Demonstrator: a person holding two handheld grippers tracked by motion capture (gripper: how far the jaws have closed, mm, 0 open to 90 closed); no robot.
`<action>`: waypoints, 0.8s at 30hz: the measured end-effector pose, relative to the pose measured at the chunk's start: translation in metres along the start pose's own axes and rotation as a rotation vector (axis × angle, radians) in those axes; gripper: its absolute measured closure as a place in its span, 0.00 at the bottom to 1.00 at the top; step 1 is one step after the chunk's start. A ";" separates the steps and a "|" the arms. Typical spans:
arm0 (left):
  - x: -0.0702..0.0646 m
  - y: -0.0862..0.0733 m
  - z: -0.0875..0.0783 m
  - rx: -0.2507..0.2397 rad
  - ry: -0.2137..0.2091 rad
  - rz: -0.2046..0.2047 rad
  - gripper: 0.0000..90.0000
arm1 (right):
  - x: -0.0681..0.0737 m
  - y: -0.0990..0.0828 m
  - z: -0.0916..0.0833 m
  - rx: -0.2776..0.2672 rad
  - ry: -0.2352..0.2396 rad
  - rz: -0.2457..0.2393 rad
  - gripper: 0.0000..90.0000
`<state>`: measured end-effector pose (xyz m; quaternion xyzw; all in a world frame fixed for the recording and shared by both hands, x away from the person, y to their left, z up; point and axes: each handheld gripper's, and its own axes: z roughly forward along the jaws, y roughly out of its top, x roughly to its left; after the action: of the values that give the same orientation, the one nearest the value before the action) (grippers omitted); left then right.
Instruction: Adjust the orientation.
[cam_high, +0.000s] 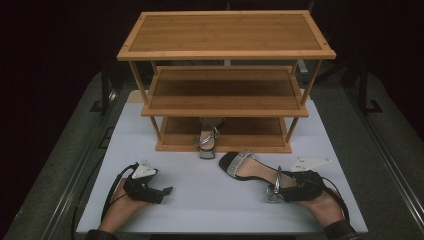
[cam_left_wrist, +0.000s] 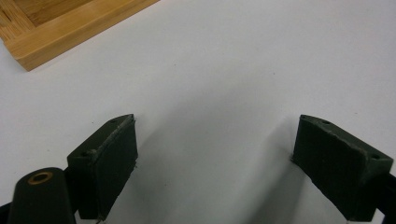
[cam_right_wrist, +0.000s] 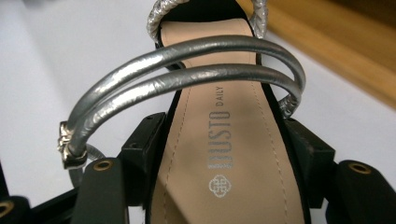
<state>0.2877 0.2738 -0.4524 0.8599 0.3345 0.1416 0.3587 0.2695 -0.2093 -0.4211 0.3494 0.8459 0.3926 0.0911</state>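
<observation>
Meanwhile the right gripper (cam_high: 281, 189) was clamped on the heel end of a black sandal (cam_high: 250, 170) with silver straps (its insole read "HUSTO DAILY"), jaws pressed against both sides of the sole (cam_right_wrist: 224, 154). It lay on the white table (cam_high: 200, 200), toe toward the wooden shelf rack (cam_high: 225, 35). A second sandal (cam_high: 206, 140) sat at the front edge of the bottom shelf (cam_high: 250, 136). To the left, the left gripper (cam_high: 162, 192) rested on the table, its jaws spread wide around nothing.
</observation>
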 end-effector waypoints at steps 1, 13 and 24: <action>0.000 0.000 0.000 0.000 0.000 0.000 0.14 | -0.001 0.000 -0.003 -0.015 -0.003 0.001 0.42; 0.000 0.000 0.000 0.000 0.000 0.000 0.14 | -0.016 0.016 -0.015 -0.105 -0.063 0.041 0.42; 0.000 0.000 0.000 0.001 -0.002 0.000 0.14 | -0.041 0.042 0.003 -0.135 -0.191 0.092 0.42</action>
<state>0.2880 0.2738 -0.4523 0.8602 0.3342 0.1406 0.3584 0.3226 -0.2155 -0.3980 0.4167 0.7879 0.4175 0.1766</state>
